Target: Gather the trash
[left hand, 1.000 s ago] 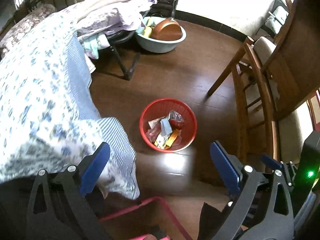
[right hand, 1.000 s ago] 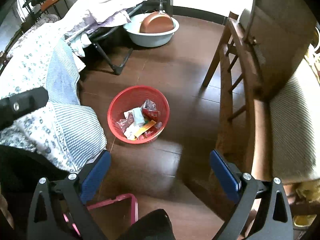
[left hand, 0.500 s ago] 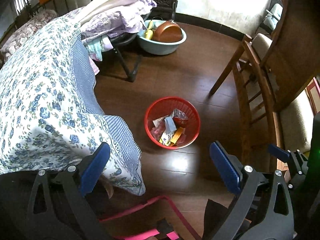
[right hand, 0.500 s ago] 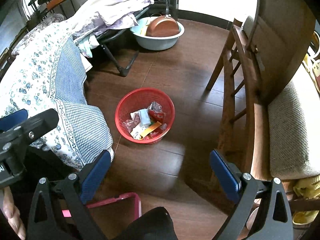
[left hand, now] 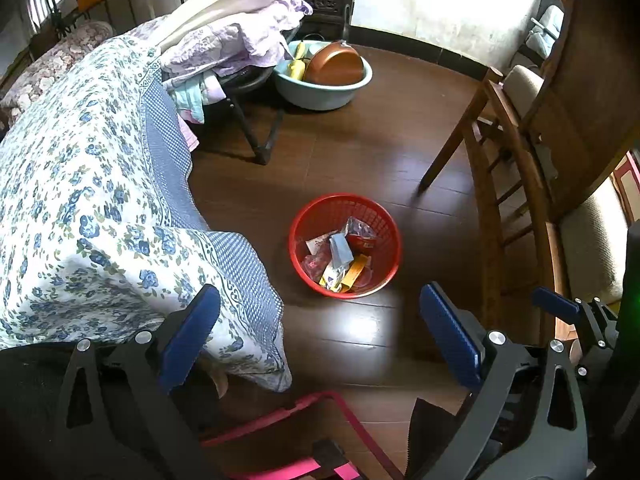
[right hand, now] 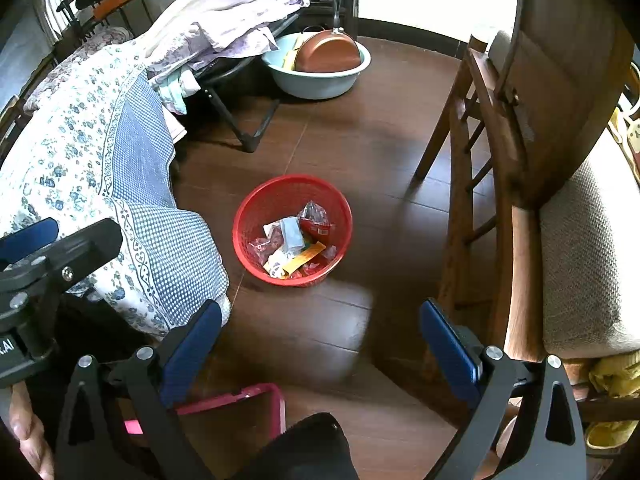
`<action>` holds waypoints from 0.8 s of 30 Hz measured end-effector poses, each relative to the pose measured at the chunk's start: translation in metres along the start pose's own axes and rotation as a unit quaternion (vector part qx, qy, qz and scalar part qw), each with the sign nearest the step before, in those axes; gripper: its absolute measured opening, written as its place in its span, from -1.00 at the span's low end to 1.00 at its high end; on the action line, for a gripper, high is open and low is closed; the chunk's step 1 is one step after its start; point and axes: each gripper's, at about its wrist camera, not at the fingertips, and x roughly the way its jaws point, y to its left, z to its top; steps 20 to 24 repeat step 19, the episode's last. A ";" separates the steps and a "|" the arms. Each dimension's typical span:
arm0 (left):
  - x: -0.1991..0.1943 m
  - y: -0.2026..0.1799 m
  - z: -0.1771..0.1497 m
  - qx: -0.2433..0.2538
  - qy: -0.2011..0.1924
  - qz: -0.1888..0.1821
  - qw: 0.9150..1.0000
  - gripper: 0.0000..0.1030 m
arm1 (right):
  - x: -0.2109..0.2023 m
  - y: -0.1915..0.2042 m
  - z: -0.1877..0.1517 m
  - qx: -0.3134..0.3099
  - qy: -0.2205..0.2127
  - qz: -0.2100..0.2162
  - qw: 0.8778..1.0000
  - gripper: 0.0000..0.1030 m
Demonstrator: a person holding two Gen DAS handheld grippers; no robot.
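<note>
While both the left gripper [left hand: 320, 332] and the right gripper [right hand: 320, 332] hover with jaws spread and empty, the red basket [right hand: 256, 204] of wrappers sits on the floor ahead of both, well apart, neither clearly nearer.

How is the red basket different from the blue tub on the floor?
The red basket has mesh walls; the blue tub has solid walls. The red basket holds wrappers; the blue tub holds a brown pan. The red basket sits mid-floor; the blue tub sits farther back, beside the folding stand. Both are round and open on top.
</note>
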 end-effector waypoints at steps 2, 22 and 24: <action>0.000 0.000 0.000 -0.001 0.001 0.000 1.000 0.87 | 0.000 -0.001 0.000 0.000 0.000 0.000 1.000 0.88; 0.005 0.003 -0.002 -0.003 0.009 0.004 1.000 0.86 | -0.001 0.000 0.001 0.000 0.000 0.001 1.000 0.88; 0.005 0.003 -0.002 -0.003 0.009 0.004 1.000 0.86 | -0.001 0.000 0.001 0.000 0.000 0.001 1.000 0.88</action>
